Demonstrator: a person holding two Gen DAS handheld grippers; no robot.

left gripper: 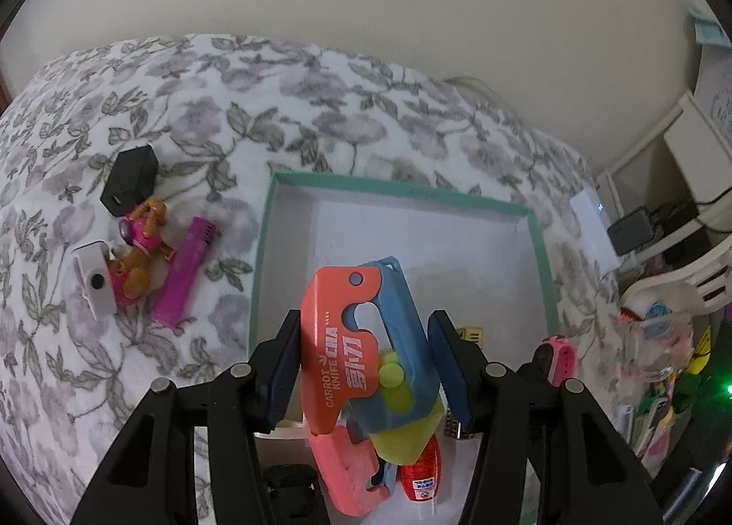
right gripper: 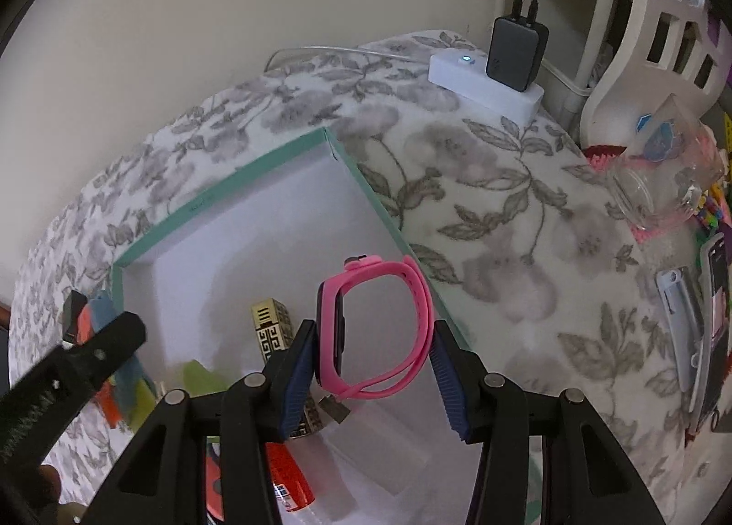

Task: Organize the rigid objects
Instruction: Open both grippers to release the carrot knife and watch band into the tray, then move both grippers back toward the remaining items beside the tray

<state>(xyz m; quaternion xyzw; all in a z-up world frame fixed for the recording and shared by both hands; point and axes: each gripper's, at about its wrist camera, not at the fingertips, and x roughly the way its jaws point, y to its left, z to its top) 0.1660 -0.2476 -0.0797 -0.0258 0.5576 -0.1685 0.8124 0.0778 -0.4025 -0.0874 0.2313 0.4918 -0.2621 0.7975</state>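
Left gripper (left gripper: 363,369) clamped on an orange, blue and yellow-green plastic "carrot knife" toy (left gripper: 361,342), blue ribbed pads (left gripper: 284,369) pressed against its orange and blue flanks, toy held above the near end of a shallow white cardboard box with a teal rim (left gripper: 402,191). Beneath it in the box: a second salmon-pink carrot knife toy (left gripper: 352,474), a red lighter with a white label (left gripper: 421,474), a gold-patterned rectangular lighter (left gripper: 460,426) partly hidden behind the right finger. On the floral grey-and-white blanket (left gripper: 114,365) left of the box, well apart from it: a black charger block (left gripper: 130,179), a small brown and pink toy dog figure (left gripper: 137,250), a white rectangular gadget with a black button (left gripper: 94,285) touching the figure, a magenta plastic lighter (left gripper: 185,271) just beside it. Right gripper (right gripper: 373,356) pinching a pink rubber smartwatch with a dark face (right gripper: 375,328), watch body against the left pad (right gripper: 299,374), strap loop against the right one, held upright over the box's right part, near the teal wall (right gripper: 389,214). Gold-patterned lighter (right gripper: 273,328) standing tilted just behind the left finger; red lighter (right gripper: 290,479) low between the fingers. Left gripper (right gripper: 73,365) with the carrot knife visible at far left of the right wrist view, blurred. On the blanket beyond the box: a white power strip with a lit dot (right gripper: 485,77) carrying a dark grey plug adapter (right gripper: 517,51); a clear plastic jar (right gripper: 663,168) lying at the right edge.
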